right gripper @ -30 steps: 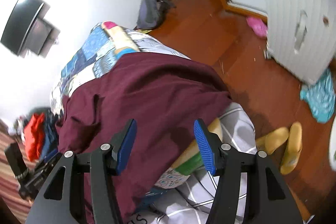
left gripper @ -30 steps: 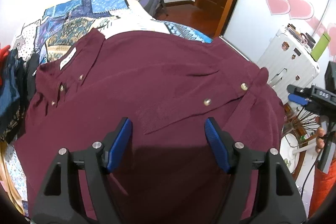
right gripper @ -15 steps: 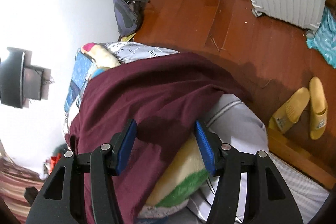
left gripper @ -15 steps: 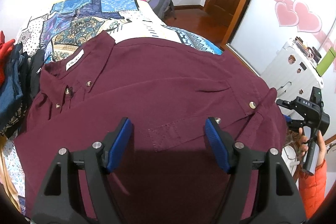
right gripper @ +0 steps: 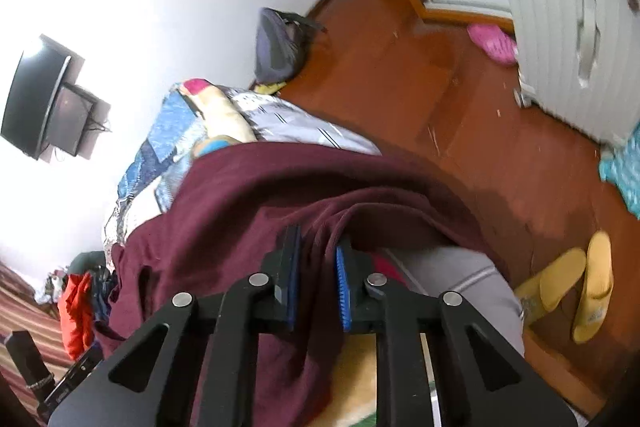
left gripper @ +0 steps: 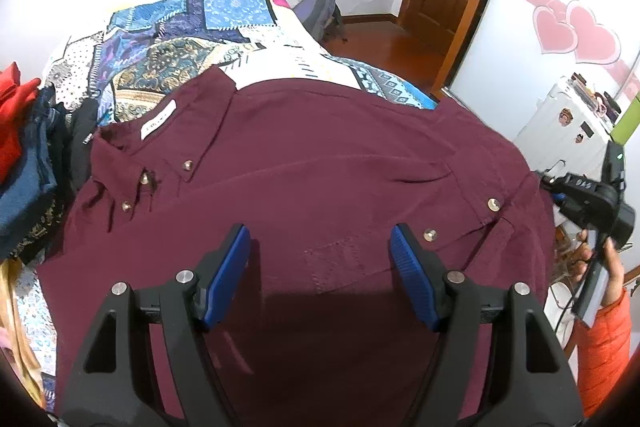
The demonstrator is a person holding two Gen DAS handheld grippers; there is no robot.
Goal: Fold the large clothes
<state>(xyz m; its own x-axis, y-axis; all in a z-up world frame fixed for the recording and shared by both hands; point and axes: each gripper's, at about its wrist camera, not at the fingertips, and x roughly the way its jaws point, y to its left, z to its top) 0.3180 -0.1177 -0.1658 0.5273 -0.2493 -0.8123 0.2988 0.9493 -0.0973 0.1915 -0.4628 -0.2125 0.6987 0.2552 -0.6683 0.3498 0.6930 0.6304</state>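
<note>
One maroon button-up shirt (left gripper: 320, 163) is lying spread across the patchwork bed (left gripper: 176, 39). Left gripper (left gripper: 320, 271) is hovering, fingers spread. Right gripper (right gripper: 316, 263) is closing, fingers pinching bunched fabric at the right edge. Soft, limp cloth; grip seams and hems.

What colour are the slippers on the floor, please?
Yellow; the pair of slippers shows best in the right wrist view, on the wooden floor.
</note>
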